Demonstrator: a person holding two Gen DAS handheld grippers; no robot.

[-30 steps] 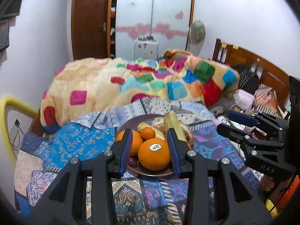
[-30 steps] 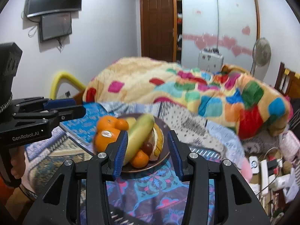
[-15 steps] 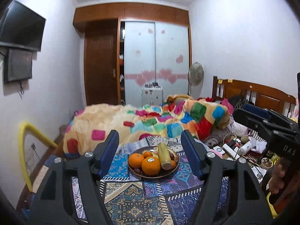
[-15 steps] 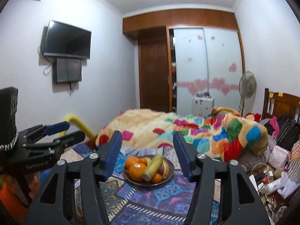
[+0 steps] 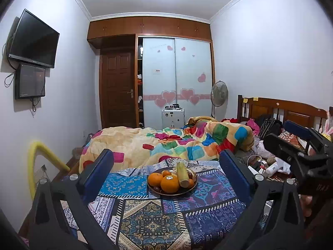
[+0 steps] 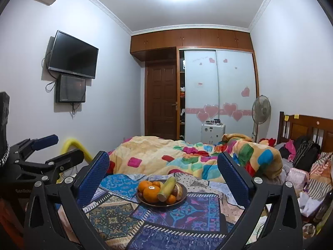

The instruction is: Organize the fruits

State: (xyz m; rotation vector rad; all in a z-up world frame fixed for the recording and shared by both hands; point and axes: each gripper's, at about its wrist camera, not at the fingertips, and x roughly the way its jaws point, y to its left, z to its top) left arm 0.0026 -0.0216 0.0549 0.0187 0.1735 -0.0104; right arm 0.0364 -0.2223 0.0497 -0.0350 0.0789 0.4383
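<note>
Left tongs (image 5: 166, 166) level, spread wide and empty, right tongs (image 6: 163, 167) likewise level, wide apart, empty, brown plate (image 5: 194, 184) of oranges (image 5: 169, 183) and banana (image 5: 182, 174) on patterned bedspread (image 5: 154, 225), well ahead, framed between both pairs.
</note>
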